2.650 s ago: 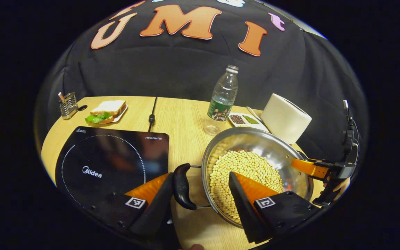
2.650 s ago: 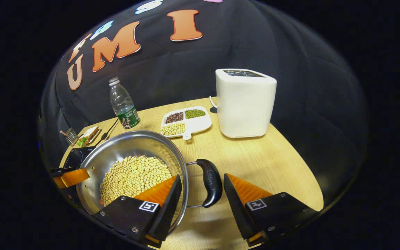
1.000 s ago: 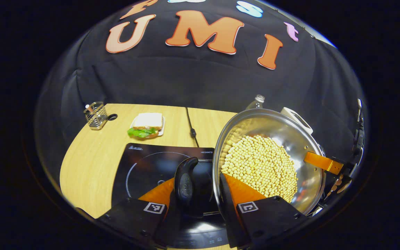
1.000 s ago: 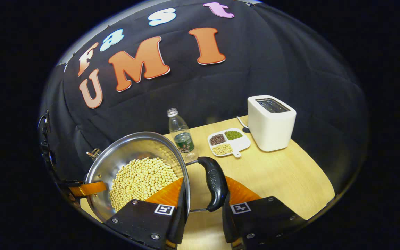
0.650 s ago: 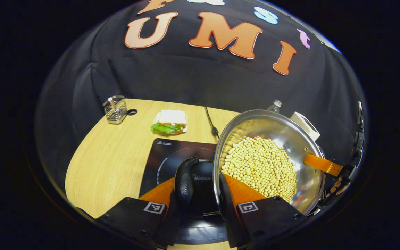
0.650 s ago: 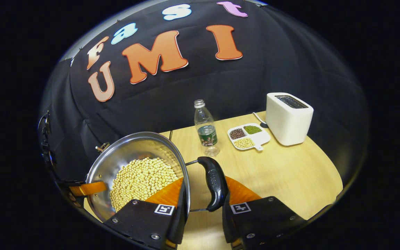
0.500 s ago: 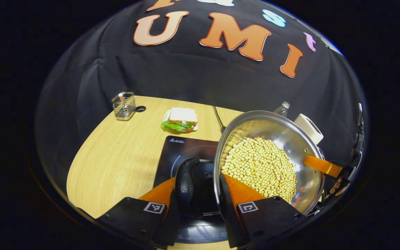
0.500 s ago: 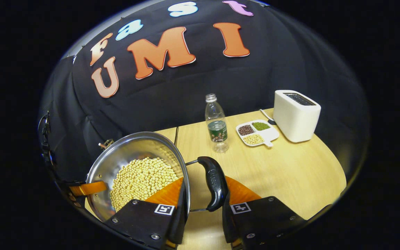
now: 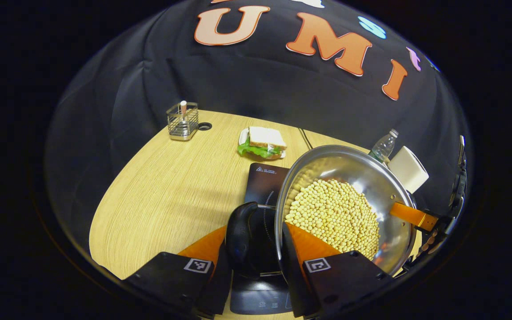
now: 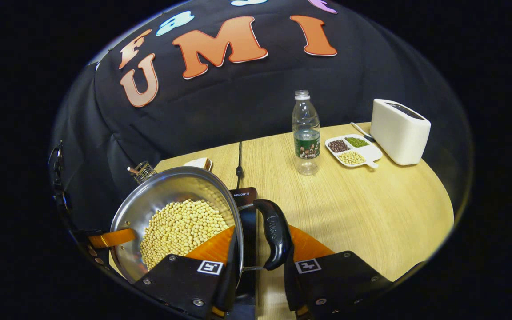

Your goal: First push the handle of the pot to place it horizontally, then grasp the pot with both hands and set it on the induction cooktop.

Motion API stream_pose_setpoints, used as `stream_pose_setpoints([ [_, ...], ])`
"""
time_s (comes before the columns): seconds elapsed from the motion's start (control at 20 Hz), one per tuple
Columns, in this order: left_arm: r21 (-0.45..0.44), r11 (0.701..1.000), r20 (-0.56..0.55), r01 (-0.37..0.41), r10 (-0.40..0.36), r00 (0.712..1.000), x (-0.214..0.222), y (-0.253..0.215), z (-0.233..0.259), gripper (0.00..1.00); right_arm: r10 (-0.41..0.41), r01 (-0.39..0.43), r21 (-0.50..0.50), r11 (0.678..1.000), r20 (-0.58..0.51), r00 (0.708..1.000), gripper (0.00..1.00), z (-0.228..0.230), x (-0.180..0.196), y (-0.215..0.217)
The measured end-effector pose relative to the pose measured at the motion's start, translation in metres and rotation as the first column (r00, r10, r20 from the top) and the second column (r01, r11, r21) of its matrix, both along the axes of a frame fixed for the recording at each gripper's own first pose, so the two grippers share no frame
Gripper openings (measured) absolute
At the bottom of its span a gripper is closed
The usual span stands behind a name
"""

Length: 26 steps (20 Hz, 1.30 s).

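Note:
A steel pot (image 9: 362,171) full of yellow soybeans hangs between both grippers. My left gripper (image 9: 255,231) is shut on its black left handle (image 9: 242,235), one finger outside the handle and the other inside the rim. In the right gripper view, my right gripper (image 10: 260,235) is shut the same way on the black right handle (image 10: 273,231) of the pot (image 10: 167,191). The black induction cooktop (image 9: 262,178) lies directly under the pot, its corner (image 10: 243,195) peeking out. Whether the pot's base touches the cooktop is hidden.
On the wooden table (image 9: 162,186) a sandwich on a plate (image 9: 261,143) and a wire holder (image 9: 182,122) sit at the back left. A water bottle (image 10: 306,133), a divided dish of beans (image 10: 353,151) and a white toaster (image 10: 400,131) stand to the right.
Both grippers, open around the handles 2.6 s ago, have shut on them. The pot was lifted and carried left; the cooktop now lies beneath it.

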<state>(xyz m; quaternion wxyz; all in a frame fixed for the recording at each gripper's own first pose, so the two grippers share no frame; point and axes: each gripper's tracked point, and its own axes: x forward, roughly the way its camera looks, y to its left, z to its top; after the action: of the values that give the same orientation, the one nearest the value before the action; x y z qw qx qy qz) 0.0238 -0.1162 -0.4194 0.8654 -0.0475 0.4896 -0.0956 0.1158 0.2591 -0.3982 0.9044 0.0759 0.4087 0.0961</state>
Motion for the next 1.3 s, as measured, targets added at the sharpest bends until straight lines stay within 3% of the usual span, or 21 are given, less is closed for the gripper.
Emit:
stream_pose_setpoints([
  [0.4,0.009,1.000,-0.004,-0.013,0.013,1.000,0.009,0.007,-0.011,0.65,-0.004,0.003,-0.014,1.000,-0.069,0.998,0.48,-0.022,-0.005,0.007],
  [0.55,0.012,1.000,0.005,-0.010,0.010,1.000,0.013,0.008,-0.017,0.59,-0.008,0.007,-0.022,1.000,-0.060,0.998,0.51,-0.022,-0.003,0.004],
  [0.6,0.024,1.000,-0.008,-0.006,0.006,1.000,0.012,0.010,-0.019,0.66,-0.001,-0.001,-0.024,1.000,-0.054,0.999,0.54,-0.020,-0.005,0.005],
  [0.65,0.032,0.999,0.014,0.005,-0.005,1.000,0.016,0.008,-0.013,0.62,0.010,-0.011,-0.024,1.000,-0.044,0.999,0.51,-0.018,-0.004,0.005],
  [0.7,0.058,0.998,0.055,0.006,-0.009,0.998,0.021,0.010,0.000,0.69,0.007,-0.007,-0.030,1.000,-0.023,1.000,0.53,-0.014,0.001,0.001],
  [0.8,0.086,0.996,0.155,0.007,-0.021,0.988,0.038,0.014,0.029,0.79,0.003,-0.002,-0.032,0.999,0.026,1.000,0.70,0.006,0.007,-0.005],
  [0.85,0.087,0.996,0.201,-0.003,-0.014,0.980,0.042,0.013,0.047,0.94,0.005,-0.003,-0.030,1.000,0.053,0.999,0.76,0.019,0.009,-0.008],
  [0.9,0.077,0.997,0.241,-0.014,-0.005,0.971,0.047,0.011,0.066,1.00,0.008,-0.005,-0.032,0.999,0.082,0.997,0.87,0.034,0.012,-0.012],
  [1.0,0.057,0.998,0.339,-0.032,0.011,0.941,0.055,0.010,0.111,0.98,0.010,-0.003,-0.046,0.999,0.162,0.987,0.94,0.067,0.014,-0.026],
  [1.3,0.047,0.996,0.637,-0.071,0.024,0.771,0.050,0.019,0.260,0.96,0.005,0.014,-0.044,0.999,0.400,0.916,0.94,0.189,0.005,-0.075],
])
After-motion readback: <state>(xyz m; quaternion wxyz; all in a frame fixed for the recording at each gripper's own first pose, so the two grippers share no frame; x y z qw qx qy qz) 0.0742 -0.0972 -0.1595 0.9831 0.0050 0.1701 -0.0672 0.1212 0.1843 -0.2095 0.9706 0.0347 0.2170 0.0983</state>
